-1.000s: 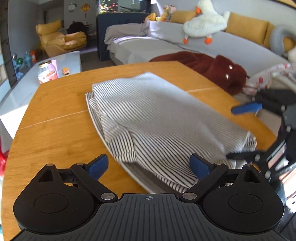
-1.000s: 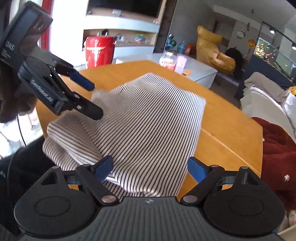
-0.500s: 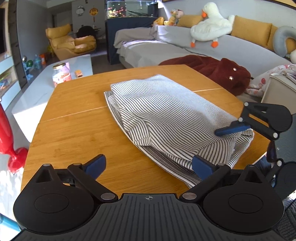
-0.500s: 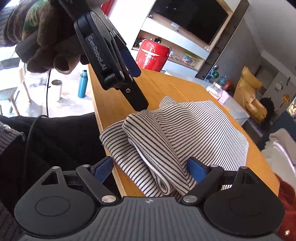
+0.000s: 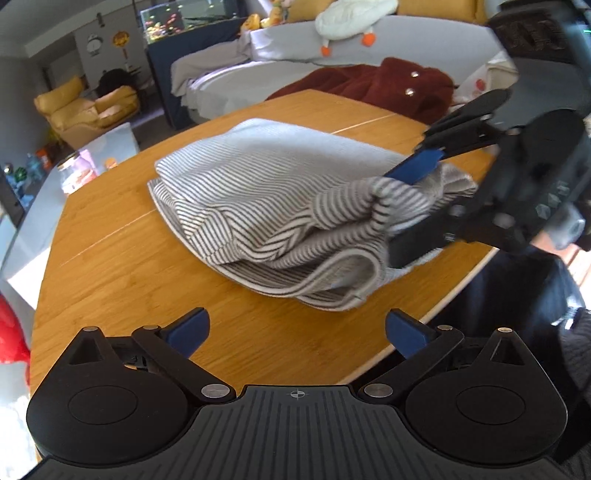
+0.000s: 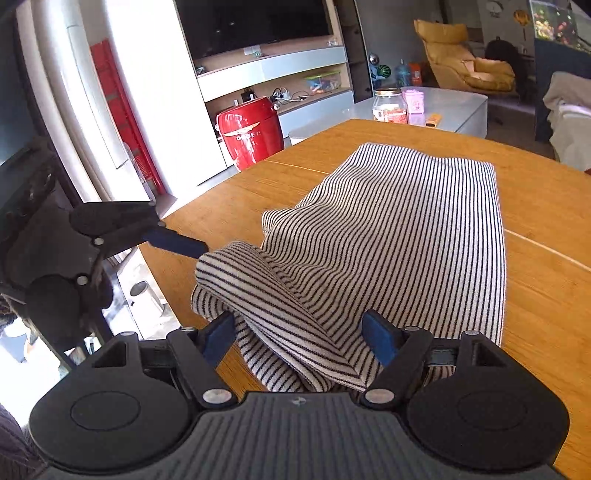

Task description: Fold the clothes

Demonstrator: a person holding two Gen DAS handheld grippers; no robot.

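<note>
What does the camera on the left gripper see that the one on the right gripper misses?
Only the left wrist view shows the grey sofa with a white plush duck and a dark red garment. Only the right wrist view shows the television and a red appliance. Both show the striped garment on the wooden table, with the right gripper around its bunched near end, and the yellow armchair.
</note>
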